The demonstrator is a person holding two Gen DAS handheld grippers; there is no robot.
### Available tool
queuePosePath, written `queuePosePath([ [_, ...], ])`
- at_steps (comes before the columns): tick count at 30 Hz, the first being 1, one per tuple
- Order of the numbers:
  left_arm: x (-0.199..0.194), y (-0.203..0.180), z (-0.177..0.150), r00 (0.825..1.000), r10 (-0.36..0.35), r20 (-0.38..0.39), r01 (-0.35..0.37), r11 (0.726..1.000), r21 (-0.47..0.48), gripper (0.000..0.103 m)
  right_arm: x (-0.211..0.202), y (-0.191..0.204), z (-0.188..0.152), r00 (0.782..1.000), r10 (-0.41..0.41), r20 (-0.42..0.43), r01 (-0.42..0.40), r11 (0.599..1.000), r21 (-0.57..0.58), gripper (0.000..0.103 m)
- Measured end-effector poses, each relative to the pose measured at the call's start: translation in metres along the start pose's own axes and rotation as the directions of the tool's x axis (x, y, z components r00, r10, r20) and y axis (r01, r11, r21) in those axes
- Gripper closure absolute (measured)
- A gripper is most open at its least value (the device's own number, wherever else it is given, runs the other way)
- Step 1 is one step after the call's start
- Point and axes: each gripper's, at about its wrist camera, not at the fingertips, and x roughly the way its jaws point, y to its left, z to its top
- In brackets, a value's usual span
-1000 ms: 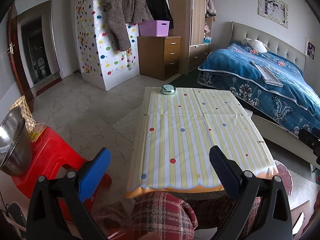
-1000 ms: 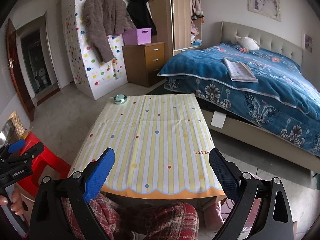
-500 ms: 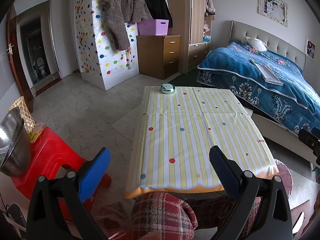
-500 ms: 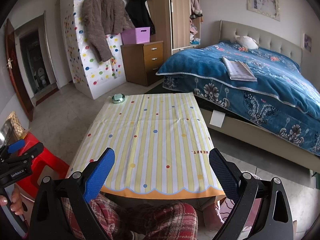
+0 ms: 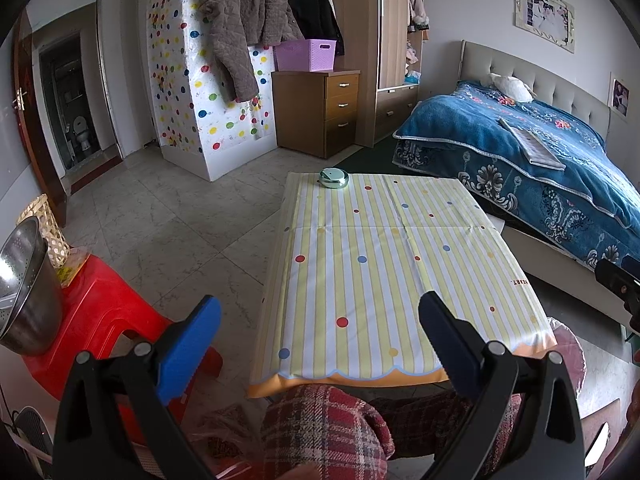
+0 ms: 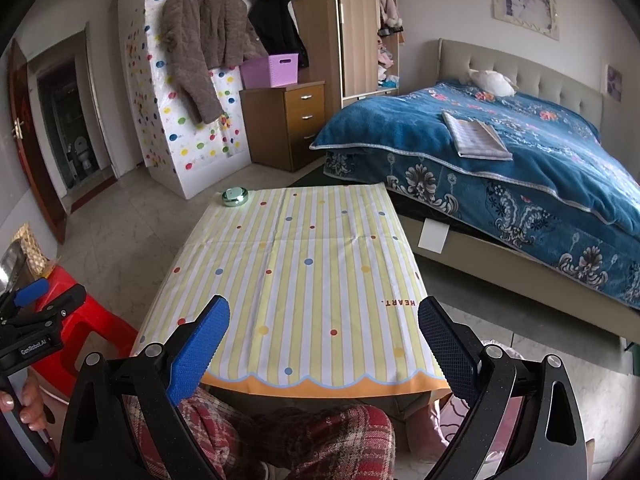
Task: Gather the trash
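A low table with a yellow striped, dotted cloth (image 5: 372, 264) stands in front of me; it also shows in the right wrist view (image 6: 296, 276). A small round green tin (image 5: 333, 178) sits at its far left corner, also seen in the right wrist view (image 6: 235, 197). No loose trash shows on the cloth. My left gripper (image 5: 320, 344) is open and empty, held above the table's near edge. My right gripper (image 6: 322, 348) is open and empty, likewise above the near edge. The left gripper also appears at the left edge of the right wrist view (image 6: 28, 320).
A red plastic stool (image 5: 92, 320) with a steel colander (image 5: 24, 288) stands left of the table. A bed with a blue blanket (image 6: 500, 168) lies to the right. A wooden drawer chest (image 5: 316, 112) and wardrobe stand at the back. My plaid-trousered knees (image 5: 320, 432) are under the table edge.
Both grippers have stayed open and almost still; the views have tilted only slightly.
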Motion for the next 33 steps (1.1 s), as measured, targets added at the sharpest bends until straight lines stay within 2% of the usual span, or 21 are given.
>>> queuePosePath([
  [33,0.0,-0.0052,-0.0014,1.0,-0.003,0.0,0.003,1.0,0.009,0.007,-0.0034,-0.0068,-0.0045,1.0,0.0,0.0,0.0,1.0,0.005,0.009],
])
